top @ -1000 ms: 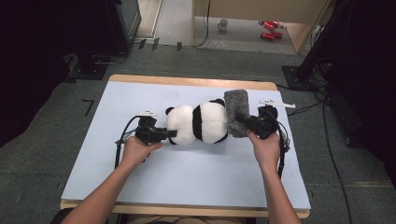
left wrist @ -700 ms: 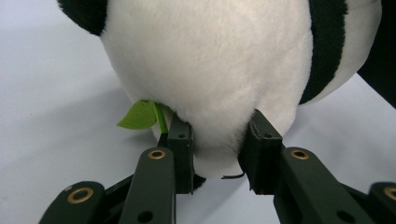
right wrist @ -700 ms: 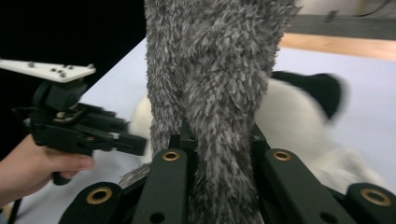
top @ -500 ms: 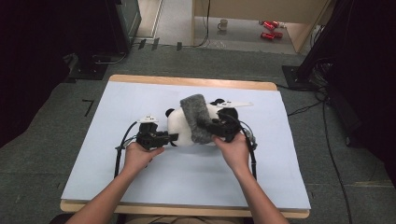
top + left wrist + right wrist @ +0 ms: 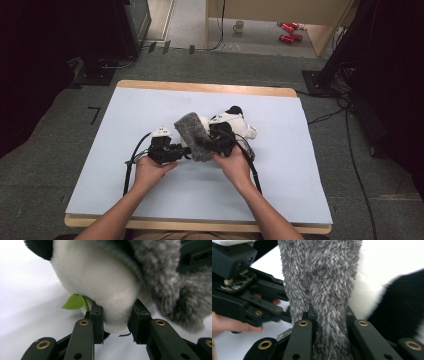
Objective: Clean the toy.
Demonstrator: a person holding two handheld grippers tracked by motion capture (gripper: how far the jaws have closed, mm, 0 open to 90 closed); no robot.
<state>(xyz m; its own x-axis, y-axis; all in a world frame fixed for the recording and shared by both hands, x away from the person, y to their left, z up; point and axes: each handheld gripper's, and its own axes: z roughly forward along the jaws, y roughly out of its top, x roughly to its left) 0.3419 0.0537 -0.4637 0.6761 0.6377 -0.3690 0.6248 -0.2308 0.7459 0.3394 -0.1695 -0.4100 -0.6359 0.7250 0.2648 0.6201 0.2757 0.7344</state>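
Note:
A black-and-white panda plush (image 5: 234, 123) lies mid-table on the pale sheet. My left gripper (image 5: 184, 150) is shut on a white furry part of the panda (image 5: 100, 277), its pads pressing the fur beside a small green leaf (image 5: 73, 302). A grey fuzzy cloth (image 5: 192, 132) is draped over the panda's left end. My right gripper (image 5: 201, 145) is shut on that grey cloth (image 5: 322, 277), which bunches between its jaws. The two grippers stand tip to tip, very close. The left gripper (image 5: 242, 295) appears just left of the cloth in the right gripper view, and the panda's black fur (image 5: 397, 305) to its right.
The pale blue sheet (image 5: 150, 110) covers a wooden table with free room on every side of the plush. Cables trail from both grippers toward the front edge. Beyond the far edge, on the floor, stand a mug (image 5: 240, 25) and red items (image 5: 287, 32).
My right gripper has carried the grey cloth leftward from the panda's right end over its body to the left gripper. The left gripper has stayed put on the panda.

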